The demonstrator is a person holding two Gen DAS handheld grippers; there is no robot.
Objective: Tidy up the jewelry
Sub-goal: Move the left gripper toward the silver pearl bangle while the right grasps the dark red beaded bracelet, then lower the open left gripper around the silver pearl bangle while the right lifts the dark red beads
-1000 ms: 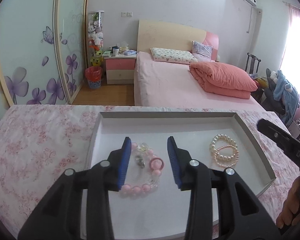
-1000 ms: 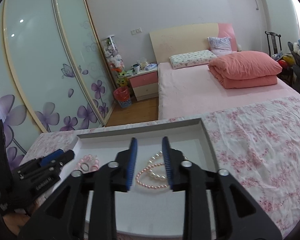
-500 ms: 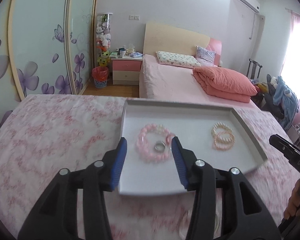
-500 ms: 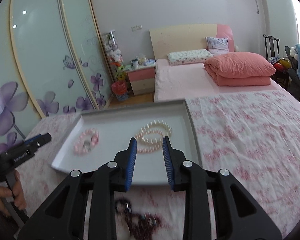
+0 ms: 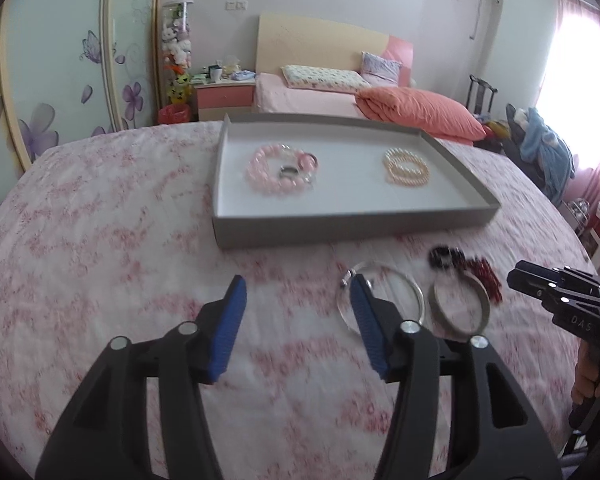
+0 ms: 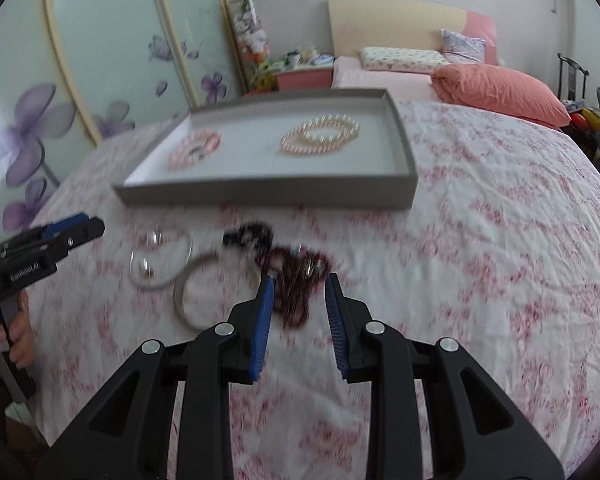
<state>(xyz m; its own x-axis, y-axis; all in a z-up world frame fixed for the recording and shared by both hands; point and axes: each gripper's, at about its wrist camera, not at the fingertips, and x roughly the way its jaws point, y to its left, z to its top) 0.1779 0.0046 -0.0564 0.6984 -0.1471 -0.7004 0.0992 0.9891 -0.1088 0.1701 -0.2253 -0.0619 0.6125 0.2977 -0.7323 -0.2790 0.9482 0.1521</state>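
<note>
A grey tray (image 5: 352, 226) (image 6: 268, 194) on the floral cloth holds a pink bead bracelet with a metal ring (image 5: 278, 168) (image 6: 194, 148) and a pearl bracelet (image 5: 406, 166) (image 6: 320, 136). In front of the tray lie a thin silver bangle (image 5: 416, 294) (image 6: 160, 256), a thicker bangle (image 5: 460, 304) (image 6: 198, 280), a black piece (image 5: 444, 256) (image 6: 248, 236) and dark red beads (image 5: 484, 274) (image 6: 296, 280). My left gripper (image 5: 296, 304) is open and empty, left of the silver bangle. My right gripper (image 6: 300, 300) is open and empty just before the red beads.
The table is covered by a pink floral cloth (image 5: 100, 220). Behind it stand a bed with a pink duvet (image 5: 416, 112), a nightstand (image 5: 224, 94) and sliding wardrobe doors (image 5: 60, 60). Each gripper shows at the other view's edge: the right (image 5: 560, 292), the left (image 6: 44, 244).
Both grippers have pulled back from over the tray toward me. The loose jewelry in front of the tray has come into view. Both stay open and empty.
</note>
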